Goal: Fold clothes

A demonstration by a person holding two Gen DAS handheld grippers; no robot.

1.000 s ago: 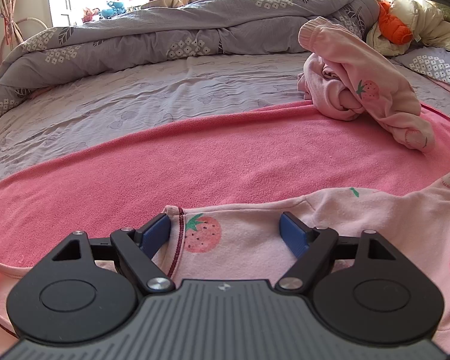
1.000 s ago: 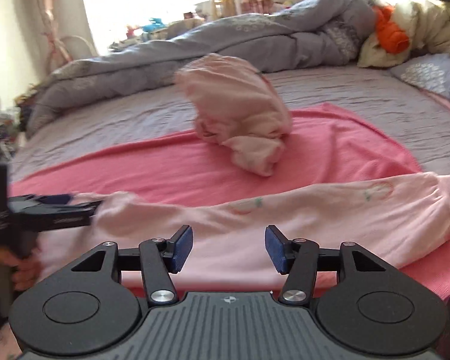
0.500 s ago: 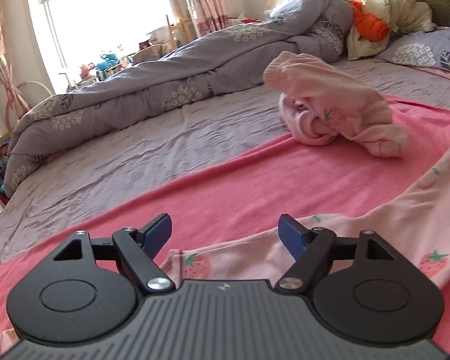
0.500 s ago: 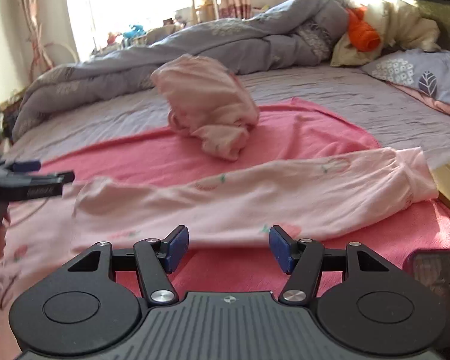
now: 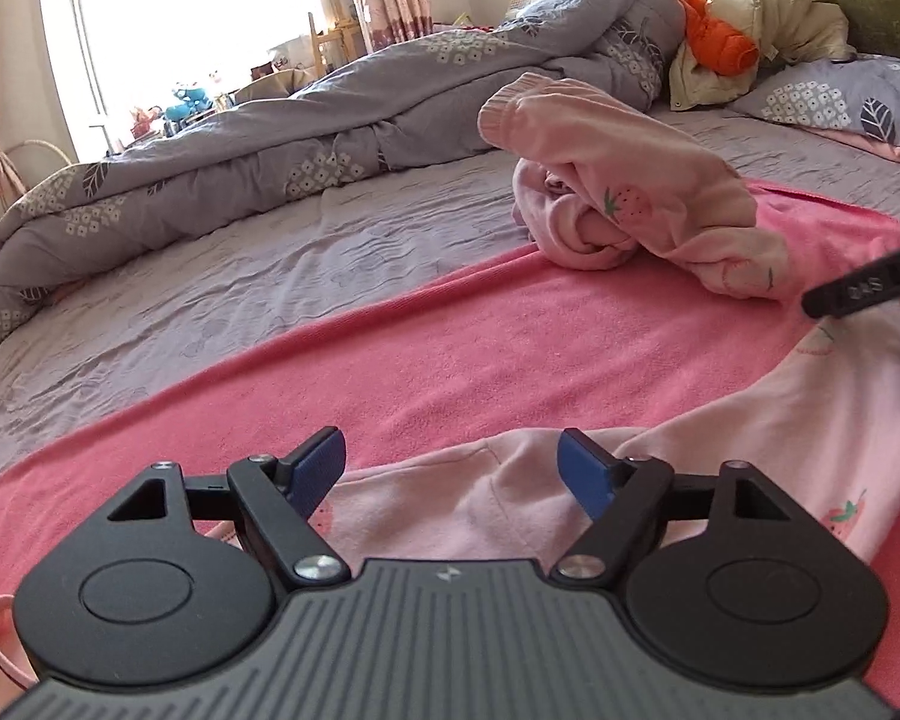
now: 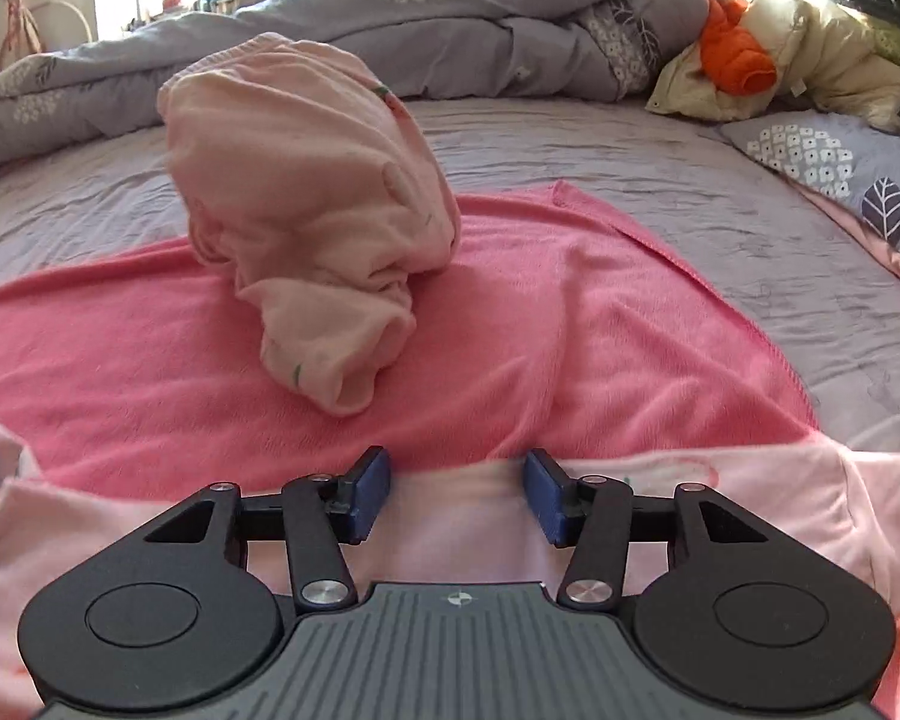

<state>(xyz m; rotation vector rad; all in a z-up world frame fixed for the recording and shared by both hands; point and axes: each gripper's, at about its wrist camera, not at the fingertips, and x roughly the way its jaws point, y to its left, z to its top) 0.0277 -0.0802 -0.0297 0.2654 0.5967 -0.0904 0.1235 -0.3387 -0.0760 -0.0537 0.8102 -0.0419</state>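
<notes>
Above the pink garment (image 5: 720, 450), open left hand-held gripper (image 5: 453, 468).

Pale pink strawberry-print garment (image 5: 720, 450) lies spread flat; another (image 6: 306, 204) crumpled.

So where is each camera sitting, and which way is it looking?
Left wrist: sits on the left hand-held gripper, low over the pink strawberry garment, facing the headboard; the right hand-held gripper's tip pokes in at right.
Right wrist: sits on the right hand-held gripper, over the same garment, facing the same way.
Both share the bunched pink clothing on the pink towel, plus the grey duvet.
</notes>
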